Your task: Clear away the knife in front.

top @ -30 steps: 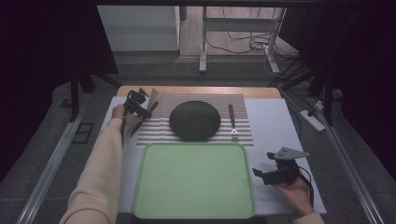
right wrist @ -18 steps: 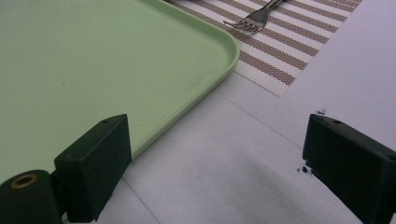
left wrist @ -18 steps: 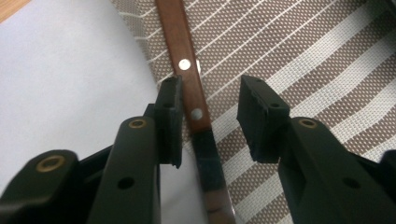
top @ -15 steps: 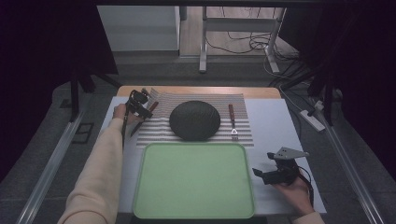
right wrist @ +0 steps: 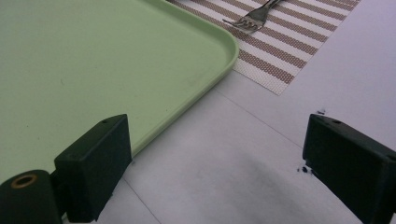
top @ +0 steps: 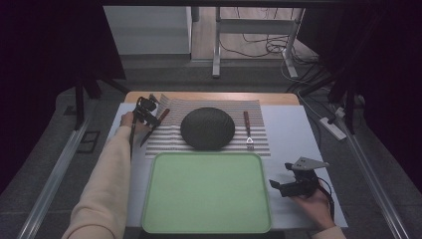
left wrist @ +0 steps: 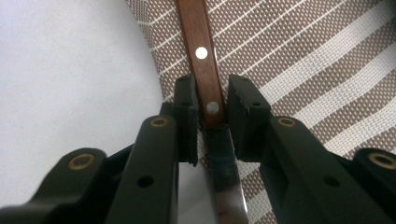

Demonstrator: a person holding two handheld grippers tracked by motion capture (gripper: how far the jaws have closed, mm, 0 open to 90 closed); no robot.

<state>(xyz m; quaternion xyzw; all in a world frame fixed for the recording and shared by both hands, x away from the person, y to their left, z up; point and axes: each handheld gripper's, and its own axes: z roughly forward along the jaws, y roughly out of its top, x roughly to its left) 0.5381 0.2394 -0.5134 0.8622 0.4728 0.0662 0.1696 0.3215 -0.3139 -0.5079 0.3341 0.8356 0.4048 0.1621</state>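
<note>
A knife with a brown riveted wooden handle (left wrist: 204,56) lies on the left part of a striped placemat (left wrist: 327,70); from above I see the knife (top: 162,116) slanting toward the near left. My left gripper (left wrist: 210,112) straddles the handle at the rivet nearest the blade. Its jaws have just been closing, and the pads (left wrist: 187,112) stand right at the handle's sides with only slivers of gap. In the high view the left gripper (top: 149,117) is at the mat's far left corner. My right gripper (right wrist: 219,163) is open and empty over the white sheet, just right of the green tray (right wrist: 93,70).
A dark round upturned dish (top: 207,128) sits mid-placemat (top: 169,144). A fork (top: 247,129) with a brown handle lies at its right, tines toward me. The green tray (top: 206,156) lies in front of the mat. The right gripper (top: 277,186) rests at the tray's near right.
The left gripper has stayed over the knife handle at the mat's far left. The right gripper has not moved.
</note>
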